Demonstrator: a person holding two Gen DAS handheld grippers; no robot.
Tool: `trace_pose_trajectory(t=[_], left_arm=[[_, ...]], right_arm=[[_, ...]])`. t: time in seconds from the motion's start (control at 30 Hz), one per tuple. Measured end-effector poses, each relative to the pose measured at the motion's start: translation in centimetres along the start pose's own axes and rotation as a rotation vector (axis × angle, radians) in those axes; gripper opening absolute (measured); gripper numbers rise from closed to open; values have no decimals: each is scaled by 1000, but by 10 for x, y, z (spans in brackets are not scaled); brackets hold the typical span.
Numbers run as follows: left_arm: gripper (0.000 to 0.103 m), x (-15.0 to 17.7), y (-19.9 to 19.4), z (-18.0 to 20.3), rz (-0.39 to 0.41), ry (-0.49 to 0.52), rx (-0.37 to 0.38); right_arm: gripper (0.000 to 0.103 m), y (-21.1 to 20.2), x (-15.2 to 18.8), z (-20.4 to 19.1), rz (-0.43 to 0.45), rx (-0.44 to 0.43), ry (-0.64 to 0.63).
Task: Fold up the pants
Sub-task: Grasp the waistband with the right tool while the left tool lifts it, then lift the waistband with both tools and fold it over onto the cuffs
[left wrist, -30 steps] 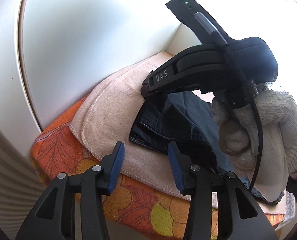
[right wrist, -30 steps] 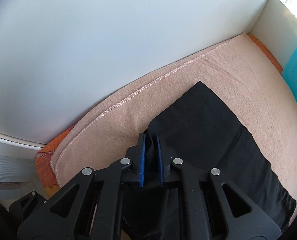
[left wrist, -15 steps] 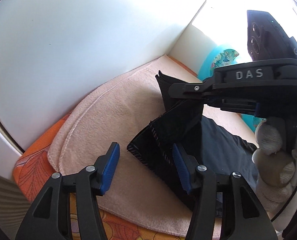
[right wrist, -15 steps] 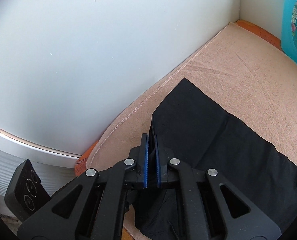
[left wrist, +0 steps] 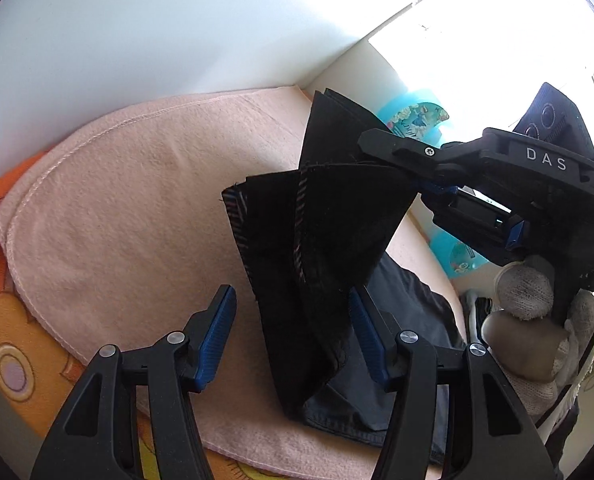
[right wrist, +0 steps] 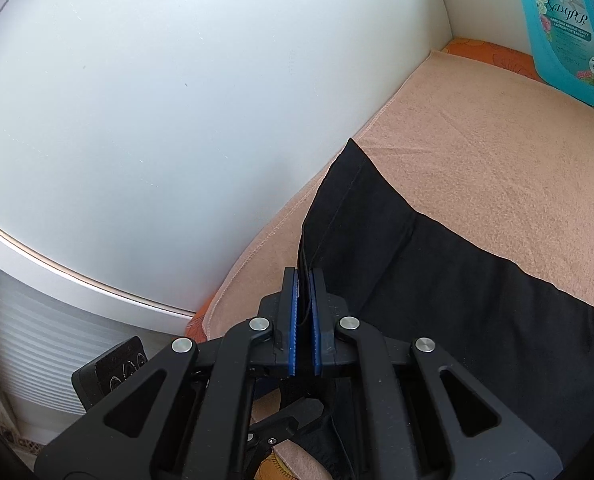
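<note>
The right claw (right wrist: 305, 312) is clamped on an edge of the black pants (right wrist: 477, 292); a thin fold of the dark cloth is pinched between its blue pads (right wrist: 293, 320). From the left wrist view the same claw (left wrist: 437, 188) holds that edge lifted above the surface, so the cloth hangs from it in a twisted sheet with a striped inner seam showing. A hand in a white knitted glove (left wrist: 537, 320) grips the handle of this claw.

The left claw (left wrist: 293, 332) stands apart, its two blue-padded fingers (left wrist: 217, 332) spread wide. The hanging part of the pants (left wrist: 317, 264) drops between them, close to the right-hand finger; whether it touches that pad cannot be told. Nothing is gripped by this claw.

Below and ahead of both claws the rest of the pants lies flat on a pink towel (left wrist: 117, 208), running away to the right of the right claw. The towel (right wrist: 497, 128) covers an orange flowered cloth (left wrist: 13, 344) whose edge shows to the left of and beneath the left claw.

Beyond the towel, ahead of the claws, stands a white wall (right wrist: 177, 100). In the far right corner, past the lifted cloth, a blue detergent bottle (right wrist: 565, 28) stands upright at the towel's edge.
</note>
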State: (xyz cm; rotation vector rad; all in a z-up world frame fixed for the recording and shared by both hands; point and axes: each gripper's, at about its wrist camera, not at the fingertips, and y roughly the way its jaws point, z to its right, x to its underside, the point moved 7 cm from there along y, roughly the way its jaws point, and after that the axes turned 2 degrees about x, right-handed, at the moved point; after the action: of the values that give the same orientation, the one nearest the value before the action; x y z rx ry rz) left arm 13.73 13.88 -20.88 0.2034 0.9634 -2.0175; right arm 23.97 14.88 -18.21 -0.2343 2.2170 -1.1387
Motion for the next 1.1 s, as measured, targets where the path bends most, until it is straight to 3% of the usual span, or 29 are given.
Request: trace_pose_trajectory(t=[0.23,0.37,0.57,0.83,1.1], left_arm=[[54,2,15,40,33,65,20],[41,2,9,59,67,123,28],[14,20,13,101,43,258,57],[10,68,28,163,-25,413,135],[9,133,63,222,-167,515,198]], right_arm=[[6,-28,3,24,53,6,38],[6,-59,6,42,97,-10,78],[6,-105,28,69,166,21,109],[6,-180,64,134,257,60,219],[6,-237,127,215,312,131,319]])
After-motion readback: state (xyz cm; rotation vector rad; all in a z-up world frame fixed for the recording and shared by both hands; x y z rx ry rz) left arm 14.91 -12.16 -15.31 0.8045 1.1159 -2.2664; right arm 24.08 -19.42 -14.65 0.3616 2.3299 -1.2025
